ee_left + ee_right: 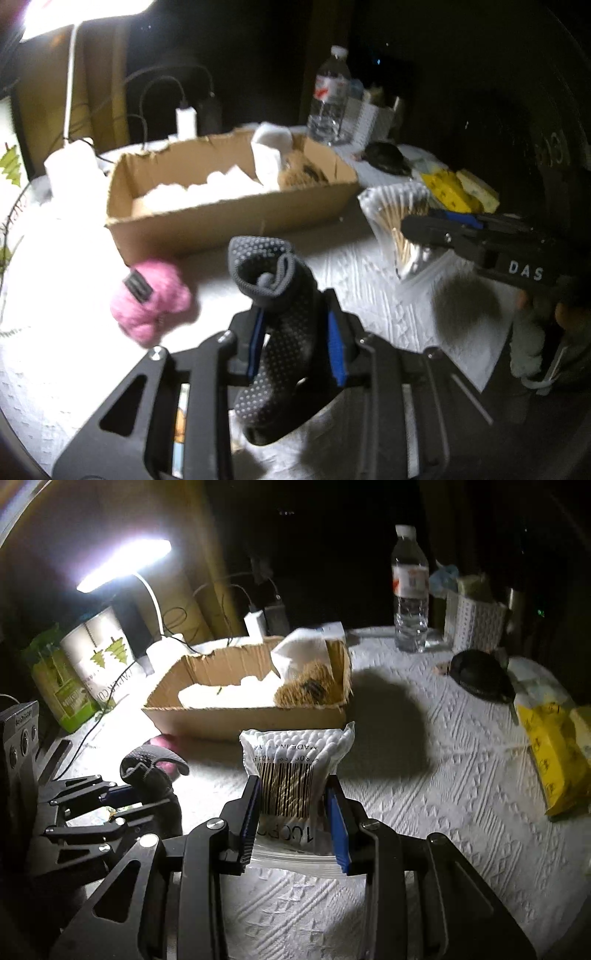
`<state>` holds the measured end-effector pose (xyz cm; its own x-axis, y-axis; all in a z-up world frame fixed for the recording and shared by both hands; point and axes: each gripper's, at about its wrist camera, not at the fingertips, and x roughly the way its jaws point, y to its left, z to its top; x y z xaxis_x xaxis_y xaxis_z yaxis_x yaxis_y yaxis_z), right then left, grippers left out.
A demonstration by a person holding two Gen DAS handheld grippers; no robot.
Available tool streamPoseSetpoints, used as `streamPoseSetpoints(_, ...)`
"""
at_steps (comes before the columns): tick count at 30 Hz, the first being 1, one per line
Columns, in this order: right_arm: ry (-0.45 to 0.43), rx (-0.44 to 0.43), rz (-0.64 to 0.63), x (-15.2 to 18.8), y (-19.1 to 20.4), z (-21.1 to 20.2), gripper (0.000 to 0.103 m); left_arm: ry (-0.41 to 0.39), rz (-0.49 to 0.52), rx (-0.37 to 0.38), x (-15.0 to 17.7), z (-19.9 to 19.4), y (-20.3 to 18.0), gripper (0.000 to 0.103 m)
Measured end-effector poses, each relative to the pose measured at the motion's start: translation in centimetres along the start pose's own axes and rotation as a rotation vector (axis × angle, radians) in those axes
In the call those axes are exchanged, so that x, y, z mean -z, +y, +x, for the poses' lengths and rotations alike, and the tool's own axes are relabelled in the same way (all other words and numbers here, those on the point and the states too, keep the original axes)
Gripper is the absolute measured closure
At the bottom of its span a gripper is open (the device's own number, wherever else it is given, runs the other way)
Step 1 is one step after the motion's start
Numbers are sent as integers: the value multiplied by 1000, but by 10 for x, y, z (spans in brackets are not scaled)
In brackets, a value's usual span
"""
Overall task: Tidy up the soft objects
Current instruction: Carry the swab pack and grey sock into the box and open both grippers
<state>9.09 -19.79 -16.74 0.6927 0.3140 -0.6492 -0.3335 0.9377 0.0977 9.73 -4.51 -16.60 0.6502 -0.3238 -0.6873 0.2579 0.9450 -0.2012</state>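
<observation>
My left gripper (pixel 297 332) is shut on a dark grey dotted sock (pixel 275 295) and holds it above the white tablecloth; the sock also shows in the right wrist view (pixel 151 771). A pink fluffy pom-pom (pixel 151 302) lies on the cloth just left of it. My right gripper (pixel 293 818) is shut on a clear bag of cotton swabs (pixel 295 764), also seen in the left wrist view (pixel 399 218). An open cardboard box (pixel 229 218) (pixel 243 716) stands behind both, holding white soft items, white paper and a brown fuzzy thing (pixel 303 692).
A water bottle (pixel 410 590) stands at the back. A black pouch (pixel 480 679) and yellow packets (pixel 554 753) lie at the right. A lit desk lamp (pixel 125 565), chargers with cables (pixel 266 620) and a green-and-white carton (pixel 74 672) stand at the back left.
</observation>
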Motion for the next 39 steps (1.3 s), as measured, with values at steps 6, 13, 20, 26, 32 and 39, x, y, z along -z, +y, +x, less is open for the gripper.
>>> streamPoseSetpoints(6,-15,-5,-26,-12,13,-5,67,-58,-7,-8,-13,-25,10,73)
streamPoseSetpoints(13,-28,-17,-43,-27,24,-4,67,-110,-24,-27,-32,-43,28,73)
streamPoseSetpoints(20,-36,-31,-57,-47,33,5,67,-148,-34,-44,-53,-52,50,73)
streamPoseSetpoints(26,-40,-44,-61,-63,37,16,67,-174,-35,-55,-70,-53,66,73)
streamPoseSetpoints(32,-40,-60,-70,-76,41,29,67,-192,-39,-63,-84,-49,79,73)
streamPoseSetpoints(39,-38,-82,-74,-90,45,47,67,-195,-59,-56,-94,-34,93,73)
